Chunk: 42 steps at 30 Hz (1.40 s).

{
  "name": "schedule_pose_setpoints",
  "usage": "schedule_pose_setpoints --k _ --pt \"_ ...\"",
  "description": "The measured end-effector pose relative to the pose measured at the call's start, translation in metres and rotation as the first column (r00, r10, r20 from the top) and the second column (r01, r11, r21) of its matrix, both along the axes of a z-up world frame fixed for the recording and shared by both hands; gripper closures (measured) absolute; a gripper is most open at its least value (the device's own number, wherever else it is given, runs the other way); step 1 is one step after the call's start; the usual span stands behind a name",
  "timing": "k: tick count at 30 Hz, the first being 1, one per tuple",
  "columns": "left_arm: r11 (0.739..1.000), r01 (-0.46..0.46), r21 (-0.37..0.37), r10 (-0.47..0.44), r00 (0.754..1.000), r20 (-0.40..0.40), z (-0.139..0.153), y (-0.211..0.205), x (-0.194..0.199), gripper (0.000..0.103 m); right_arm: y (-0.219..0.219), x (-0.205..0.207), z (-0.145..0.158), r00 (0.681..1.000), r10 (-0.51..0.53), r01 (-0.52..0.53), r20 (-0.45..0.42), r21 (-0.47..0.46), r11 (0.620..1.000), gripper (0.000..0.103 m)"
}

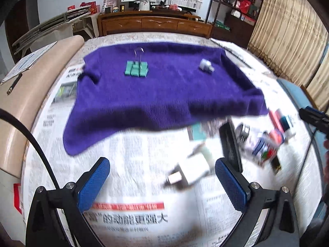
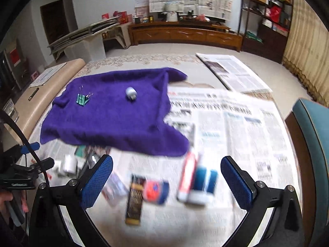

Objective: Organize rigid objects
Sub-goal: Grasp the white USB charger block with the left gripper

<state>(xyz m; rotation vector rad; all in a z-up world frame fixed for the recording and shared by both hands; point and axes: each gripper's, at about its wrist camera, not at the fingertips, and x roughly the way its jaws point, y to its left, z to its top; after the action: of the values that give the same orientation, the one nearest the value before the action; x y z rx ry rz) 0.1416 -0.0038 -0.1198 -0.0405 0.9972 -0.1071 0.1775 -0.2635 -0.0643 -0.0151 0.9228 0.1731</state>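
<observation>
Left wrist view: left gripper (image 1: 162,180) splayed wide, blue pads (image 1: 93,187) apart, nothing between them. It hangs over newspaper (image 1: 131,150) covering the table. White charger plug (image 1: 190,171) lies just ahead inside the gap, nearer the right pad, not touching either; long axis diagonal, metal end pointing toward the camera and left. Blurred. Black flat bar (image 1: 230,146) just beyond the right pad, long axis running near to far. Right of it a smeared heap of small boxes (image 1: 267,142), details unreadable. Right gripper tip shows at the far right edge.

Further out: purple towel (image 1: 156,88) spread across the newspaper. On it, green binder clips (image 1: 136,69) in a tight cluster toward the far left, one wire handle standing upright. Small grey adapter (image 1: 206,65) well apart on the far right, narrow end pointing right and toward the camera.

Right wrist view: right gripper (image 2: 166,182) also spread wide, empty. Between its pads on the newspaper: dark narrow box (image 2: 134,200), long axis near to far; red-and-blue roundish item (image 2: 155,191) touching its right side; red-and-white tube (image 2: 188,177) leaning slightly, long axis near to far; blue-and-white block (image 2: 204,182) against it. All blurred. Towel, clips and adapter beyond, wooden sideboard (image 2: 185,34) at the far wall.
</observation>
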Motion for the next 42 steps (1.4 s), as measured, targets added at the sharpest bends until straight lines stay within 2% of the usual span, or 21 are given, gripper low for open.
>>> schedule_pose_setpoints --k 6,10,17,19,22,23,25,27,30,35,42 --pt "0.998 -0.007 0.068 0.006 1.0 0.015 -0.013 -0.017 -0.01 0.001 -0.029 -0.024 -0.011 0.998 -0.06 0.059 0.022 0.041 0.997 0.0" --pt "0.992 -0.04 0.121 0.037 0.999 0.026 -0.019 -0.025 -0.009 0.013 -0.042 -0.029 -0.019 0.996 -0.091 0.09 0.013 0.046 0.995 0.0" --pt "0.98 -0.164 0.109 0.159 0.986 0.059 -0.018 -0.01 -0.015 0.014 -0.047 -0.028 -0.027 0.996 -0.086 0.086 -0.007 0.037 0.996 0.0" --pt "0.985 -0.153 0.082 0.149 0.987 0.059 -0.019 -0.01 -0.015 0.015 -0.046 -0.03 -0.026 0.997 -0.081 0.081 -0.005 0.035 0.996 0.0" --pt "0.984 -0.154 0.088 0.149 0.987 0.067 -0.02 -0.014 -0.013 0.016 -0.042 -0.032 -0.025 0.998 -0.067 0.067 -0.005 0.037 0.997 0.0" --pt "0.984 -0.158 0.08 0.153 0.986 0.065 -0.02 -0.015 -0.012 0.019 -0.04 -0.032 -0.026 0.998 -0.063 0.063 -0.005 0.034 0.997 0.0" --pt "0.983 -0.168 0.071 0.163 0.984 0.078 -0.018 -0.014 -0.011 0.037 -0.037 -0.033 -0.027 0.999 -0.052 0.053 -0.01 0.031 0.998 0.0" --pt "0.984 -0.163 0.073 0.158 0.984 0.079 -0.018 -0.014 -0.009 0.043 -0.036 -0.032 -0.029 0.999 -0.049 0.049 -0.018 0.024 0.999 0.0" --pt "0.985 -0.159 0.064 0.154 0.985 0.082 -0.015 -0.01 -0.01 0.061 -0.036 -0.032 -0.031 0.999 -0.043 0.044 -0.026 0.018 0.999 0.0" --pt "0.99 -0.139 0.026 0.136 0.988 0.074 -0.014 -0.002 -0.01 0.061 -0.039 -0.032 -0.03 0.999 -0.047 0.047 -0.017 0.01 0.999 0.0" --pt "0.992 -0.125 0.023 0.124 0.99 0.071 -0.013 0.001 -0.011 0.061 -0.049 -0.026 -0.042 0.997 -0.074 0.073 -0.03 -0.033 0.997 0.0"
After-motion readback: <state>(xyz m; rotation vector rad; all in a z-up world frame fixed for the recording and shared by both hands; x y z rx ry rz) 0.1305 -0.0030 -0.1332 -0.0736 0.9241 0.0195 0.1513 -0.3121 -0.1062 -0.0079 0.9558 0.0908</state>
